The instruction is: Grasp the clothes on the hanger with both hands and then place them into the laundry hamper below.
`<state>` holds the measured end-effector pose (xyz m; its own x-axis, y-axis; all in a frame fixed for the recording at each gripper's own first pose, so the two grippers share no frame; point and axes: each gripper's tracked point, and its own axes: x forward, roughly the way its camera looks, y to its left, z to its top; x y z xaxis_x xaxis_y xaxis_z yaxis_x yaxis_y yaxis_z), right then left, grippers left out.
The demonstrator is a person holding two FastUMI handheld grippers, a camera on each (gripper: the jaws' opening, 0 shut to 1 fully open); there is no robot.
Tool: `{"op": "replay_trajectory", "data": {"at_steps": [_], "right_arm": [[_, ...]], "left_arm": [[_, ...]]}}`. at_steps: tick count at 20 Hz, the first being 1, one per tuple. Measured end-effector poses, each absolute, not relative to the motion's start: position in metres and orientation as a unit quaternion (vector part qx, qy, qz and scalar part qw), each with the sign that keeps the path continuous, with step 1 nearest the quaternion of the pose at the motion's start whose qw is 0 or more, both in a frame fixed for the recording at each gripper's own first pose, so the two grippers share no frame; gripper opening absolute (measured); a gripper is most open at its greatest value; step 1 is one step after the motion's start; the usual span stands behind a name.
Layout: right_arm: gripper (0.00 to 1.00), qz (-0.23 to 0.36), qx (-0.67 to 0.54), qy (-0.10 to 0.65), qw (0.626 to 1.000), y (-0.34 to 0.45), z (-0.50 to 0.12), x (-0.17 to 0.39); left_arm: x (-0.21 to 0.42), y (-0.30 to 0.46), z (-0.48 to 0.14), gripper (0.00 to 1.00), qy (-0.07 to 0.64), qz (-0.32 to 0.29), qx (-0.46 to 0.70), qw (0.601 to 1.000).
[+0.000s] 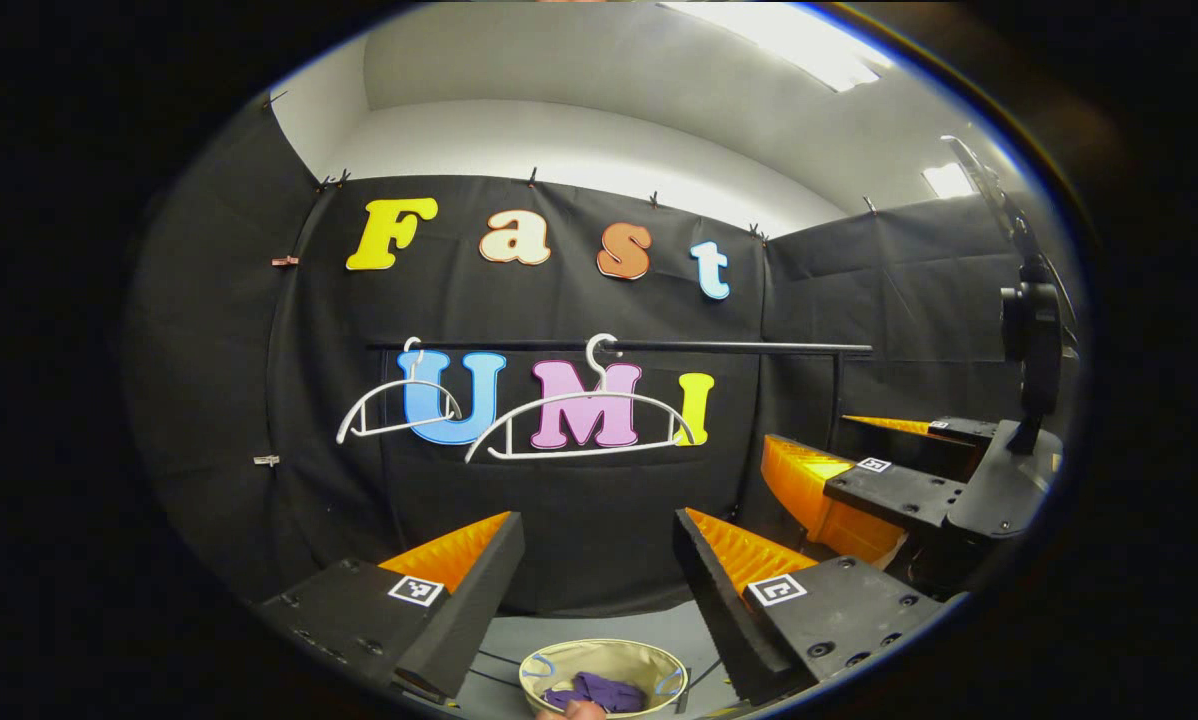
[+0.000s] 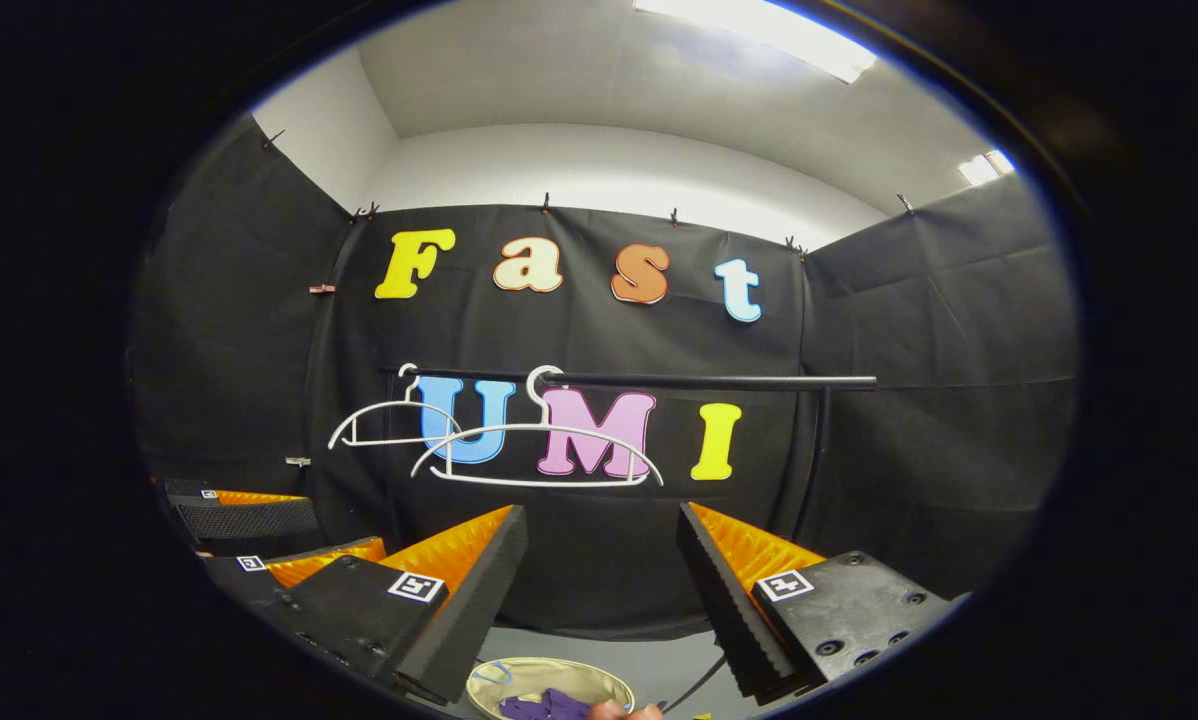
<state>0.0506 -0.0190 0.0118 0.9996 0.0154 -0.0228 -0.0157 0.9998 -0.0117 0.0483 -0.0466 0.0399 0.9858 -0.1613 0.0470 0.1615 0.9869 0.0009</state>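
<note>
A: Left gripper (image 1: 599, 570) up in front of the rail, fingers spread wide, nothing btwn them.

B: Right gripper (image 2: 602, 570) same story, fingers released, gap clear. In the left gripper view it also sits off to the right, near the rail's end post.

A: Rail (image 1: 659, 347) runs across the booth wall. Two white hangers on it, both bare: small hanger (image 1: 396, 405) at the left end, big hanger (image 1: 581, 420) just beside it, toward the middle.

B: Confirmed from the right gripper view: small hanger (image 2: 391, 420), big hanger (image 2: 537, 450), their arms overlapping from this angle, rail (image 2: 709, 381) behind.

A: Clothes? Purple clothes (image 1: 591, 690) down in the laundry hamper (image 1: 649, 660), bunched at the bottom of it.

B: Yep, purple clothes (image 2: 544, 706) inside the laundry hamper (image 2: 519, 675), on the floor below the rail, btwn the fingers in both views.

A: Bit of a hand at the hamper's near rim, bottom edge. Can't tell what it's touching.

B: Same here, too cropped to say.
</note>
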Motion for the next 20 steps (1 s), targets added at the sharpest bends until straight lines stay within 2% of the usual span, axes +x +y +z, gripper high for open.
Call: {"op": "replay_trajectory", "data": {"at_steps": [20], "right_arm": [[0.97, 0.009, -0.003, 0.01, 1.0, -0.0192, 0.0115, 0.0491]], "left_arm": [[0.0443, -0.0447, 0.0358, 0.95, -0.018, -0.079, 0.003, 0.997]]}}
